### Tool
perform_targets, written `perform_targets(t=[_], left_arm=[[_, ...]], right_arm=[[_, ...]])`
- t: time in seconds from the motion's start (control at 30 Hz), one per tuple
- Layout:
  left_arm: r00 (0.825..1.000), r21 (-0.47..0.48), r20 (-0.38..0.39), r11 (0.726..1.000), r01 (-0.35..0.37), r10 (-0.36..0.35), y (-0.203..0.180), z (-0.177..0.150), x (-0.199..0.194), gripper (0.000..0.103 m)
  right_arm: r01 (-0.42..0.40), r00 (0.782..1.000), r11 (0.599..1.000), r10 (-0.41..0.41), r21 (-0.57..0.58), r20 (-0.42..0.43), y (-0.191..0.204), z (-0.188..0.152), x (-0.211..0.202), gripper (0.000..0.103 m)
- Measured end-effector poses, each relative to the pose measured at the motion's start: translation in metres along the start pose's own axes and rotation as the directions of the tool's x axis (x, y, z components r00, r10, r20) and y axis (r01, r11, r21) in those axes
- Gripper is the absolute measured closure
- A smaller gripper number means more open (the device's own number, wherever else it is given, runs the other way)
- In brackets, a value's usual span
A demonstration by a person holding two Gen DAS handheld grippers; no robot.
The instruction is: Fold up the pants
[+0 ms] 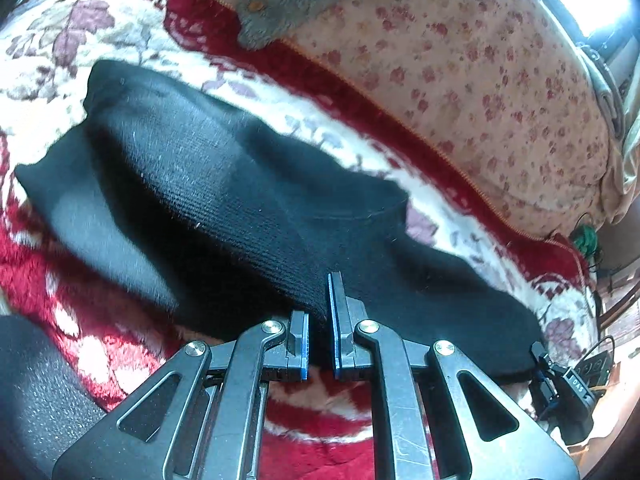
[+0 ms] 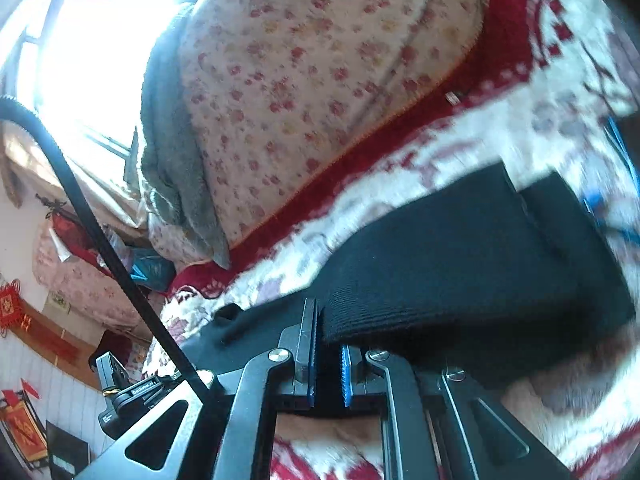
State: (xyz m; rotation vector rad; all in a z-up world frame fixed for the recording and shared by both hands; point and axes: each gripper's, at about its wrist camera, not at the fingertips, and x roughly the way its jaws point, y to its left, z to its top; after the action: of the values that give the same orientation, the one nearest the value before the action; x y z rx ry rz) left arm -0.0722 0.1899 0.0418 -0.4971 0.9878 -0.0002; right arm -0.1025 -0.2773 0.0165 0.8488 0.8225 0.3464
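Pants (image 1: pixel 224 200), black and of a ribbed knit, lie across a plush red-and-white floral blanket (image 1: pixel 132 36) and fill the middle of the left wrist frame, running from the upper left down to the lower right. In the right wrist view the same pants (image 2: pixel 460 256) sit in the centre and right of the frame, with a doubled-over layer showing as a thick ribbed edge just above the claw.

The left claw (image 1: pixel 319 332) stands at the bottom centre of its frame, its blue-lined fingers (image 1: pixel 335 320) drawn nearly together, only a narrow gap between them, with black cloth gathered in that gap; it appears to be pinching the near edge of the pants. The right claw (image 2: pixel 328 356) sits at the bottom centre of its frame, likewise narrowed to a slim gap, the folded ribbed edge lying against its left finger (image 2: pixel 309 336); whether cloth is truly gripped there I cannot tell.

Beyond the blanket, a pale quilt with small red flowers (image 1: pixel 460 80) takes up the upper right of the left wrist frame, with a grey fleece (image 1: pixel 280 4) draped along its top. A black cable (image 2: pixel 100 240) crosses the left side of the right wrist frame.
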Motion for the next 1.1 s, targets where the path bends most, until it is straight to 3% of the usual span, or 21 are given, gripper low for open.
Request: perform_targets(t=[0.17,0.27,0.47,0.67,0.83,0.93,1.0,1.1], left_arm=[[1.000,-0.008,-0.012,1.000,-0.026,0.026,0.004,-0.007,0.009,0.096],[0.999,0.008,0.002,0.999,-0.043,0.043,-0.001,-0.007,0.009,0.096],[0.999,0.010,0.016,0.999,-0.043,0.043,-0.007,-0.006,0.006,0.096],[0.999,0.046,0.040,0.999,-0.027,0.026,-0.017,-0.007,-0.002,0.096],[0.999,0.042,0.019,0.998,-0.050,0.049,-0.014,-0.015,0.007,0.096],[0.999,0.008,0.002,0.999,-0.042,0.042,-0.008,-0.017,0.013,0.095],[1.000,-0.003,0.003,1.000,-0.028,0.028,-0.006,-0.017,0.012,0.095],[0.999,0.005,-0.002,0.999,-0.042,0.042,-0.006,-0.016,0.007,0.089]], right_arm=[[0.037,0.998,0.985,-0.046,0.167,0.052,-0.036,-0.001,-0.009,0.091],[-0.006,0.994,0.971,-0.020,0.237,0.110,-0.058,0.008,-0.015,0.090],[0.005,0.994,0.986,-0.024,0.166,0.111,-0.056,0.013,-0.014,0.098],[0.013,0.991,0.988,-0.033,0.151,0.131,-0.049,0.013,-0.035,0.098],[0.072,0.988,0.984,-0.092,0.161,0.125,-0.052,0.010,-0.042,0.098],[0.159,0.975,0.969,-0.184,0.187,0.122,-0.057,0.007,-0.043,0.097],[0.155,0.975,0.962,-0.186,0.226,0.124,-0.063,0.007,-0.047,0.096],[0.241,0.953,0.943,-0.275,0.228,0.130,-0.056,0.012,-0.061,0.089]])
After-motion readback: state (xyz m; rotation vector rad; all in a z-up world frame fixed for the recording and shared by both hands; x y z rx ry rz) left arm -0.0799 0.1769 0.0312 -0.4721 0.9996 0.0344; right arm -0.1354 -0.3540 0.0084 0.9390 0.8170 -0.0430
